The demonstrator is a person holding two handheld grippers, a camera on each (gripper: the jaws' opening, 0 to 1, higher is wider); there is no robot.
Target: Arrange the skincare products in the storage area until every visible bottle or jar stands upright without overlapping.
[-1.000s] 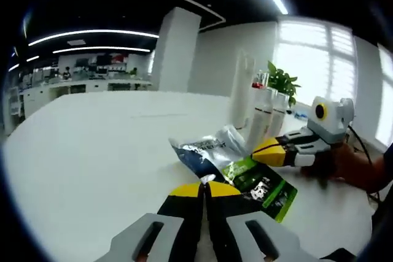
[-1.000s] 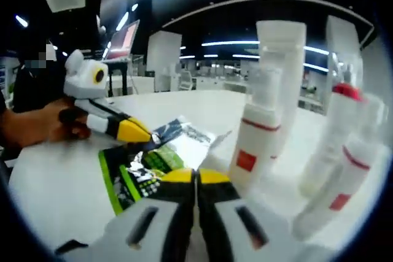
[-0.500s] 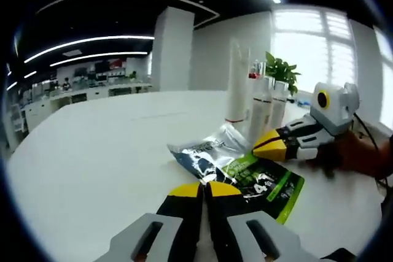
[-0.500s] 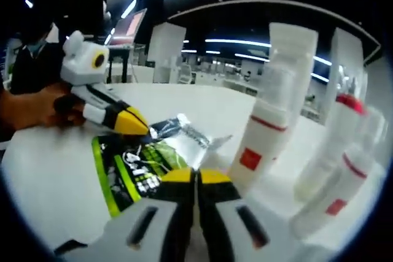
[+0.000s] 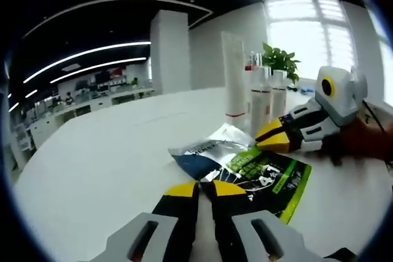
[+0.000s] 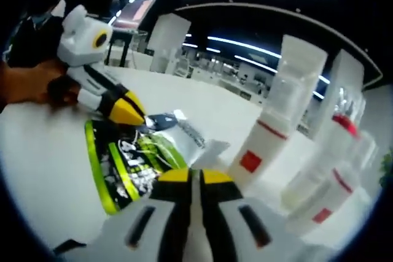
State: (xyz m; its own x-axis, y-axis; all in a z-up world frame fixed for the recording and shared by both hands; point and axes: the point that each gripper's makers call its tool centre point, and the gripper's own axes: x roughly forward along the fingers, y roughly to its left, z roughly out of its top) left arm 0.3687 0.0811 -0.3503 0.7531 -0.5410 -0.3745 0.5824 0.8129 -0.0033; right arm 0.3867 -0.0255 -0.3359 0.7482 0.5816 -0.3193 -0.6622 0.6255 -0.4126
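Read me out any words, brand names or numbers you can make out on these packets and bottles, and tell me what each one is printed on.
No text can be read here with certainty.
Green sachet: white lettering, too blurred to read.
Silver and blue sachet: a line of small print, too blurred to read.
Nearest white bottle: a plain red square, no legible words.
White tube: a red band at its foot, no lettering legible.
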